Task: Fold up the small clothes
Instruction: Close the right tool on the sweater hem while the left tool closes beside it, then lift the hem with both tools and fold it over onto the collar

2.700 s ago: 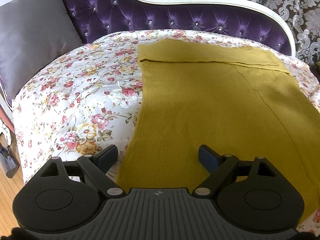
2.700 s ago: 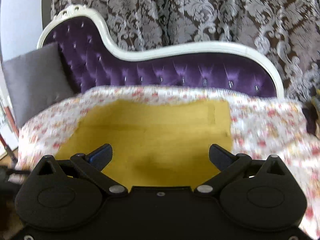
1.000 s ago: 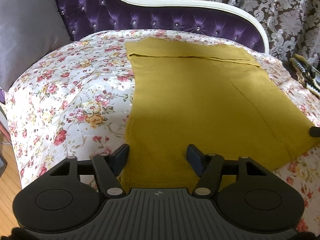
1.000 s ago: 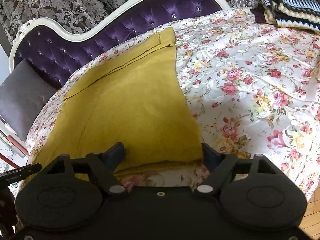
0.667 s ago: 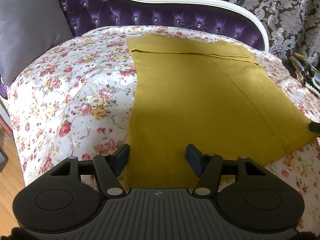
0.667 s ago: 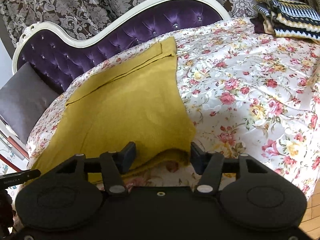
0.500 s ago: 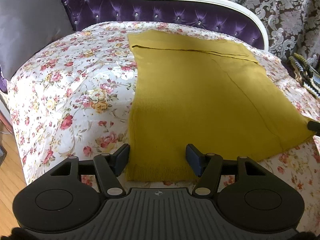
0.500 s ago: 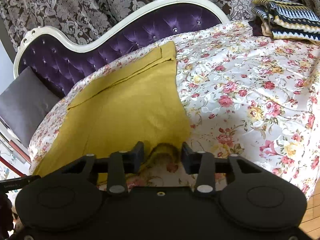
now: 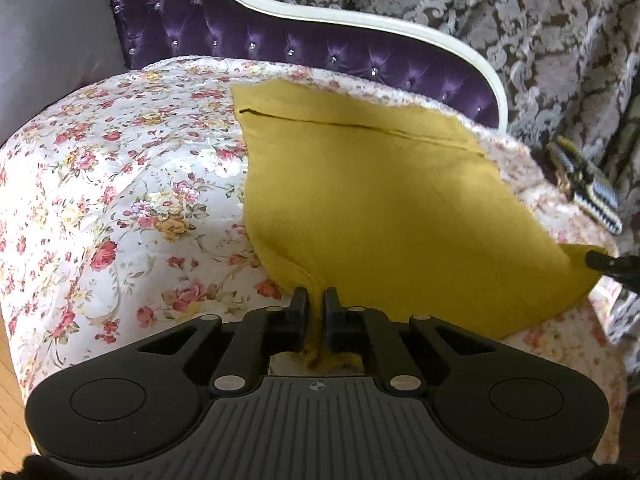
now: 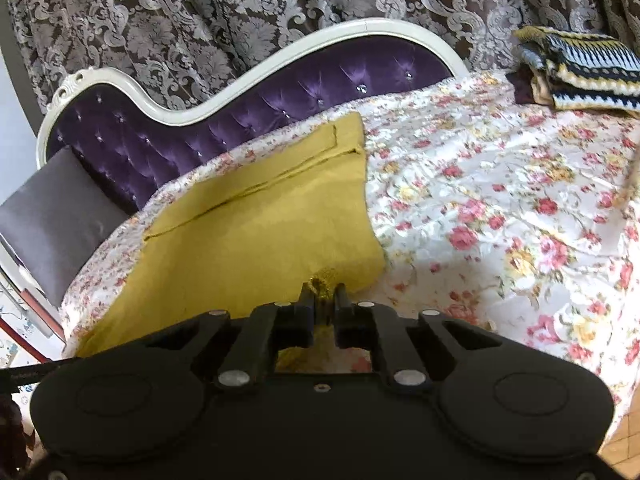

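A mustard-yellow knit garment lies spread on the floral bedspread; it also shows in the right wrist view. My left gripper is shut on the garment's near left corner, with fabric bunched between the fingers. My right gripper is shut on the near right corner, lifting it slightly. The right gripper's finger shows in the left wrist view at the garment's far corner. A folded band runs across the garment's far edge.
The purple tufted headboard with white trim stands behind the bed. A grey pillow lies at the left. A folded striped crochet blanket sits at the right on the bedspread. Patterned curtains hang behind.
Both grippers have closed from open onto the garment's near corners. The near hem has bunched up and lifted between the fingers.
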A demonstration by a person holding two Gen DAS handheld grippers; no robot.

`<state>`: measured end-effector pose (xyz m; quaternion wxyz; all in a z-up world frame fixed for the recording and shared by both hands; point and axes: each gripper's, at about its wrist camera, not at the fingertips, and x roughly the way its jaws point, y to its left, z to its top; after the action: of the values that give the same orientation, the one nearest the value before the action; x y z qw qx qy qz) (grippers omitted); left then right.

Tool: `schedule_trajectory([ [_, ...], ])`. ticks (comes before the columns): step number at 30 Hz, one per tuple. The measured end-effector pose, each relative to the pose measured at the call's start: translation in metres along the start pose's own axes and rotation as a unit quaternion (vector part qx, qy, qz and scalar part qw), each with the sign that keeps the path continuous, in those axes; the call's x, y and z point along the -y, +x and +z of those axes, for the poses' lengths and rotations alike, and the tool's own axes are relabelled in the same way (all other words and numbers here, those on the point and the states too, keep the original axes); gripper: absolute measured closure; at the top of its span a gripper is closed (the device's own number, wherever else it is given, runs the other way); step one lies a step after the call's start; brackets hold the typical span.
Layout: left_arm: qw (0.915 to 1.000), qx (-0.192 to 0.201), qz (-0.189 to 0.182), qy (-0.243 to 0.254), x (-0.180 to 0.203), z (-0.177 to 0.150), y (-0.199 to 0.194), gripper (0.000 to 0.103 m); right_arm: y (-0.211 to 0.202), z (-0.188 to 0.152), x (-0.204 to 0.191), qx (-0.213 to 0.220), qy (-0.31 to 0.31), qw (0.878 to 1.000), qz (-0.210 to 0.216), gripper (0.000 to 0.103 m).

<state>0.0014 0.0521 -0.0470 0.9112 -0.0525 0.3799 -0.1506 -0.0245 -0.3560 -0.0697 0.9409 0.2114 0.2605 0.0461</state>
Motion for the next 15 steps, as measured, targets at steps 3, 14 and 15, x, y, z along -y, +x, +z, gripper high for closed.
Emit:
schedule_trajectory([
  [3, 0.9998, 0.015, -0.005, -0.007, -0.001, 0.005, -0.005, 0.095, 0.001, 0.009, -0.003, 0.01, 0.002, 1.0, 0.012, 0.086],
  [14, 0.9972, 0.065, -0.028, -0.023, -0.004, 0.054, -0.004, 0.095, 0.027, 0.06, -0.012, 0.045, 0.006, 0.997, 0.058, 0.086],
  [15, 0.9969, 0.07, -0.028, -0.024, -0.005, 0.058, -0.003, 0.095, 0.03, 0.064, -0.012, 0.048, 0.003, 0.997, 0.06, 0.086],
])
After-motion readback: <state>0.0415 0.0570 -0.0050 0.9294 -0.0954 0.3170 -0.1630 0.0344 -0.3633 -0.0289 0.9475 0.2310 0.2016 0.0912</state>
